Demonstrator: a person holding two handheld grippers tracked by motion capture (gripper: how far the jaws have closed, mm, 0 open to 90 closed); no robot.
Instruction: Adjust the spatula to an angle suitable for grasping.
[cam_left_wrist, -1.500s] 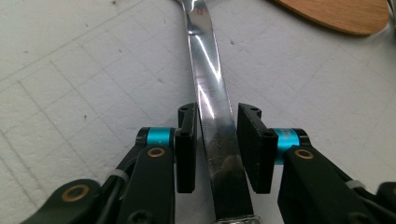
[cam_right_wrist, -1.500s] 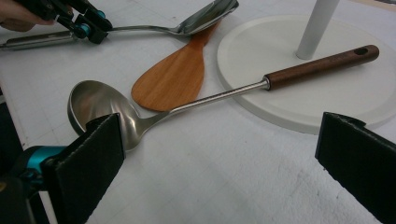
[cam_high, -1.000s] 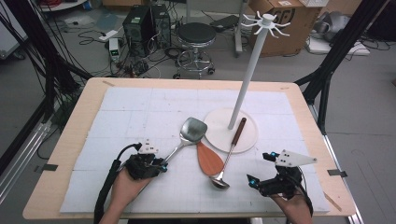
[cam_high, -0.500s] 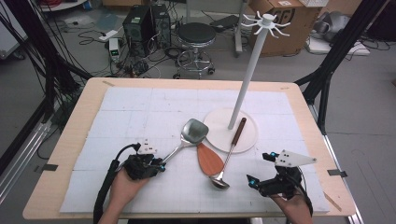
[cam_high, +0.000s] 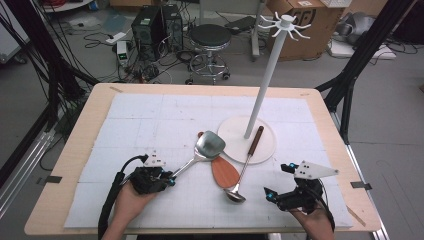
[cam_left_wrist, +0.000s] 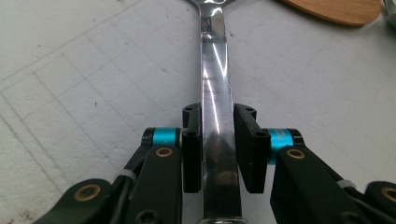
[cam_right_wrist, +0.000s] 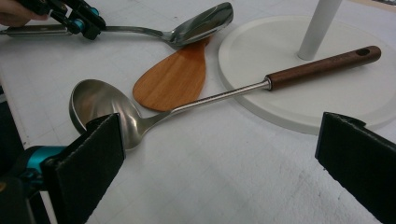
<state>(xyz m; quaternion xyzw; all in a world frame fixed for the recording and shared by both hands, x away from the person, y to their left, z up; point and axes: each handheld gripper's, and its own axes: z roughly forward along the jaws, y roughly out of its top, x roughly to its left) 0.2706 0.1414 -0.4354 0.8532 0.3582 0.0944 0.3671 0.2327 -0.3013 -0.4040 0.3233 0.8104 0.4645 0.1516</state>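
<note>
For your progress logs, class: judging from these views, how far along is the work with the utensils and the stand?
Done: nothing hangs on the white stand. In hand: the left gripper is shut on the steel spatula handle, which lies on the table. Left: the ladle and wooden paddle lie untouched; the right gripper is open.

A white rack is stood at two o'clock on the mat, its base crossed by a ladle. A wooden spatula is laid beside it. At twelve o'clock, a black stool is parked.

Wooden table; white gridded mat on top
</note>
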